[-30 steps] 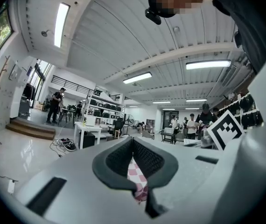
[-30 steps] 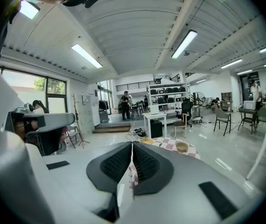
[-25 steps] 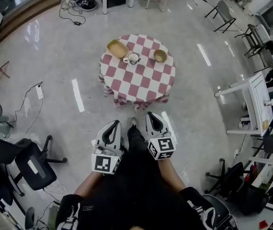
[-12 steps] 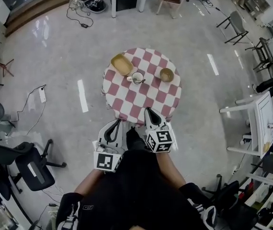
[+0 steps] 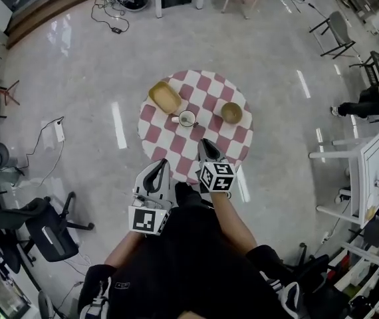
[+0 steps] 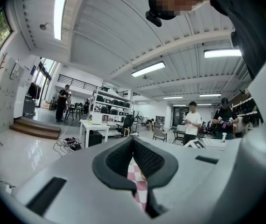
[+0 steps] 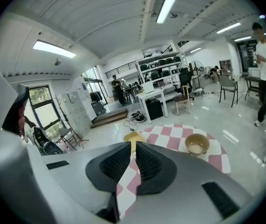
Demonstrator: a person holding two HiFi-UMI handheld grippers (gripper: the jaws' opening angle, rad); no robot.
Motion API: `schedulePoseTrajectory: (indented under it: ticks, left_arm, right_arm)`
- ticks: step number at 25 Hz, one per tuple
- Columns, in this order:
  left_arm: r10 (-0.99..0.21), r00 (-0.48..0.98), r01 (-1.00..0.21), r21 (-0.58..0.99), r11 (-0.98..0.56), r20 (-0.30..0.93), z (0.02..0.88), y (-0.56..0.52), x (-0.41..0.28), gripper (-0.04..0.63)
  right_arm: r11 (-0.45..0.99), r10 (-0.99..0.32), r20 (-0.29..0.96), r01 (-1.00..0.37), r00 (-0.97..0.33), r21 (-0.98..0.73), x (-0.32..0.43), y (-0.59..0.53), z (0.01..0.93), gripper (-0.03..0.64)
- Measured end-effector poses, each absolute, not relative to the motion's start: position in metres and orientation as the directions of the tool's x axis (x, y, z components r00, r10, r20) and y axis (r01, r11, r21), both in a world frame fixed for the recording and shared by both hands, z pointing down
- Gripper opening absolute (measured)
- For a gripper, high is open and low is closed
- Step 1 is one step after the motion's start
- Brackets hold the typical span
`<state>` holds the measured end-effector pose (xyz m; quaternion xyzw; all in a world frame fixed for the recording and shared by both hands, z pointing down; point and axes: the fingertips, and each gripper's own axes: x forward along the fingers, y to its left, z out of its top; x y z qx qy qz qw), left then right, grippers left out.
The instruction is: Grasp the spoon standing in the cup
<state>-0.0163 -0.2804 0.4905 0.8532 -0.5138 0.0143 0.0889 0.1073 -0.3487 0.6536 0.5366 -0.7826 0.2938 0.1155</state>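
The white cup [image 5: 187, 118] sits near the middle of a small round table [image 5: 151, 135] draped in a pink-and-white checked cloth [image 5: 209, 92], with an oblong yellow tray [image 5: 165, 97] just beside it on the far left and a round wooden bowl [image 5: 231, 113] a little apart on the right. That central spot leaves it open to a reach from the near side. The spoon is meant to stand in this cup, but from the head view it is too small to make out, and in the right gripper view the jaws themselves cover the cup, so only the tray's edge and the bowl show past them. The right gripper [image 5: 206, 145] leads, its tips over the near edge of the cloth and angled down toward the cup, which suggests it is the one meant to take the spoon. Its jaws are all but pressed together with nothing between them, having just begun to part by a sliver, probably the start of opening for the grasp. The left gripper [image 5: 157, 166] hangs back short of the table, held about level, its pads closed on each other and empty, seemingly kept out of the way
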Motion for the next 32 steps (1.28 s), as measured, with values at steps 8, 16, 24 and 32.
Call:
schedulePoseTrajectory:
  ticks: [8, 16, 24, 32]
  left_arm:
    - [-0.888, 0.438, -0.898, 0.118, -0.424, 0.143, 0.5, -0.32, -0.012, 0.009]
    - [-0.89, 0.405, -0.914, 0.118, -0.388, 0.209, 0.511, -0.343, -0.011, 0.009]
    - [-0.9, 0.375, -0.926, 0.128, -0.354, 0.221, 0.518, -0.352, -0.016, 0.009]
    - [-0.913, 0.368, -0.928, 0.135, -0.347, 0.179, 0.51, -0.356, -0.022, 0.009]
  right_arm:
    - [0.151, -0.689, 0.588, -0.877, -0.424, -0.456, 0.111, -0.398, 0.722, 0.098]
    - [0.057, -0.623, 0.653, -0.857, -0.431, -0.512, 0.108, -0.429, 0.774, 0.149]
    - [-0.05, -0.561, 0.694, -0.818, -0.451, -0.573, 0.101, -0.444, 0.81, 0.15]
    - [-0.108, -0.558, 0.713, -0.815, -0.424, -0.57, 0.102, -0.441, 0.817, 0.071]
